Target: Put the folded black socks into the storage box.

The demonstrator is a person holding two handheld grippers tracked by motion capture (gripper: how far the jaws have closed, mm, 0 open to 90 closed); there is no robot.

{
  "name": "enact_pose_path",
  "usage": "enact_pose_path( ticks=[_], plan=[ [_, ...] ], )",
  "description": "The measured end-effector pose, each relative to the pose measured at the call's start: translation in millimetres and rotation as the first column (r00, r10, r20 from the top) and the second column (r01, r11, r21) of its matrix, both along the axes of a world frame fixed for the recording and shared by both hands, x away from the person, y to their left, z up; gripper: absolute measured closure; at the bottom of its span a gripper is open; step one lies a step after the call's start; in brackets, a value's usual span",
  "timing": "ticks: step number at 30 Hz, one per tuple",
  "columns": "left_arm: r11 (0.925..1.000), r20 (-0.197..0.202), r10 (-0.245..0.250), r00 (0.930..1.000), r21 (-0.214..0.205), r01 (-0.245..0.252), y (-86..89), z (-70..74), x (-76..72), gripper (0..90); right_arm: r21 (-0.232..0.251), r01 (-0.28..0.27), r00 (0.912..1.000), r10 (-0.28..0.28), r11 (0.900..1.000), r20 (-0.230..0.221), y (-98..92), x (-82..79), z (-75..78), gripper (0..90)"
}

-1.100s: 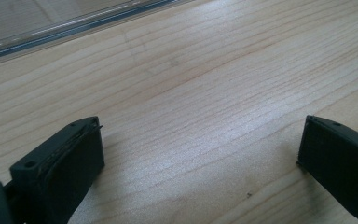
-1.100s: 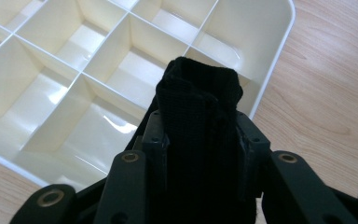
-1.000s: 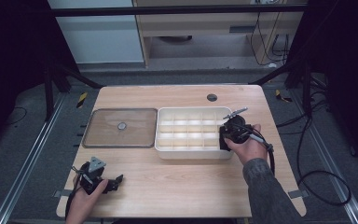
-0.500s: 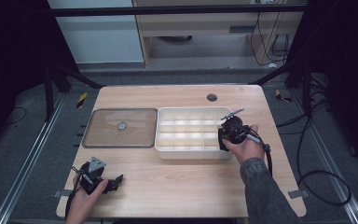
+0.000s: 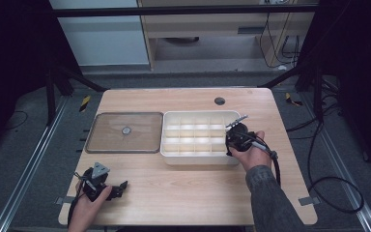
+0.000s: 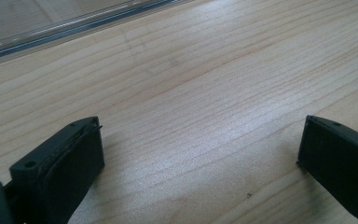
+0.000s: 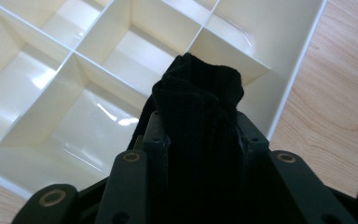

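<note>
Two grippers in hand. My right gripper (image 7: 196, 135) is clamped on a black rolled cloth (image 7: 198, 100), hovering over the white divided tray (image 5: 174, 153) at its right end. Left gripper (image 6: 200, 154) rests with jaws apart on the table (image 6: 191, 84). Judged step: placement. Next I lower into one compartment, then release.

Left tool (image 6: 200, 154) gapes wide; right tool (image 7: 198, 135) is clamped closed.

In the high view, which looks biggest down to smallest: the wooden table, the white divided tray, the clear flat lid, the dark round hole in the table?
1. wooden table
2. white divided tray and clear flat lid: look alike, unranked
3. dark round hole
</note>
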State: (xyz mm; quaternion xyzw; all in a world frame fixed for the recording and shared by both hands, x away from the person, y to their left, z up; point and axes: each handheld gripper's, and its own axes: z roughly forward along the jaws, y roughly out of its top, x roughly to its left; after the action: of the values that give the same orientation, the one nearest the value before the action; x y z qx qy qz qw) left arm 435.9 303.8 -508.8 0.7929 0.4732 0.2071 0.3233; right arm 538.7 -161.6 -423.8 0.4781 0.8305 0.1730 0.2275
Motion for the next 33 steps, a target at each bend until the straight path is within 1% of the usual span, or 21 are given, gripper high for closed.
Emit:
enact_pose_path(
  ticks=[4,7,13,18,21,23,26,27,28,29,31,33],
  plan=[
    [1.0000,-0.001,0.000,1.0000,-0.001,0.000,-0.1,0.0,0.0,0.0,0.005,-0.005,1.0000,0.005,1.0000,-0.003,-1.3,0.0,-1.0,64.0],
    [1.0000,-0.001,0.000,1.0000,-0.001,0.000,-0.1,0.0,0.0,0.0,0.013,-0.002,0.9999,0.002,0.9999,-0.014,-1.8,0.8,-1.1,63.8],
    [1.0000,0.002,0.000,1.0000,0.000,0.000,-0.2,0.0,0.0,0.0,0.013,-0.005,0.9996,0.006,0.9999,-0.027,-2.0,3.0,1.1,61.9],
    [1.0000,0.002,0.001,1.0000,-0.004,-0.001,-0.4,-0.2,0.0,0.0,0.043,-0.008,0.9996,0.009,0.9990,-0.028,-5.7,3.1,4.0,57.3],
    [1.0000,0.001,0.001,1.0000,-0.004,-0.001,-0.5,-0.2,0.1,0.0,0.045,-0.008,0.9999,0.009,0.9990,-0.015,-7.6,2.0,8.8,48.8],
    [1.0000,0.002,0.001,1.0000,-0.004,-0.001,-0.5,-0.2,0.1,0.0,0.066,0.000,1.0000,0.000,0.9978,-0.007,-8.6,-0.6,13.5,40.9],
    [1.0000,0.002,0.001,1.0000,-0.004,-0.001,-0.5,-0.3,0.1,0.0,0.073,-0.002,0.9997,0.001,0.9974,0.023,-11.7,-7.4,21.3,29.6],
    [1.0000,0.002,0.001,1.0000,-0.004,-0.001,-0.5,-0.3,0.1,0.0,0.073,-0.002,0.9997,0.001,0.9974,0.023,-11.7,-7.4,21.3,29.6],
    [1.0000,0.001,0.000,1.0000,-0.003,0.000,-0.5,-0.2,0.0,0.0,0.093,-0.007,0.9989,0.003,0.9957,0.046,-15.5,-12.7,28.8,24.0],
    [1.0000,0.002,0.001,1.0000,-0.004,-0.001,-0.6,-0.2,-0.1,0.0,0.102,-0.017,0.9985,0.012,0.9947,0.054,-17.1,-14.4,31.5,22.2],
    [1.0000,0.001,0.000,1.0000,-0.002,0.000,-0.5,-0.2,0.0,0.0,0.133,-0.023,0.9983,0.015,0.9908,0.056,-21.4,-18.0,37.5,16.7],
    [1.0000,0.001,0.002,1.0000,-0.004,-0.002,-0.7,-0.2,0.0,0.0,0.166,-0.019,0.9985,0.010,0.9860,0.053,-26.8,-20.8,42.9,14.5]
  ],
)
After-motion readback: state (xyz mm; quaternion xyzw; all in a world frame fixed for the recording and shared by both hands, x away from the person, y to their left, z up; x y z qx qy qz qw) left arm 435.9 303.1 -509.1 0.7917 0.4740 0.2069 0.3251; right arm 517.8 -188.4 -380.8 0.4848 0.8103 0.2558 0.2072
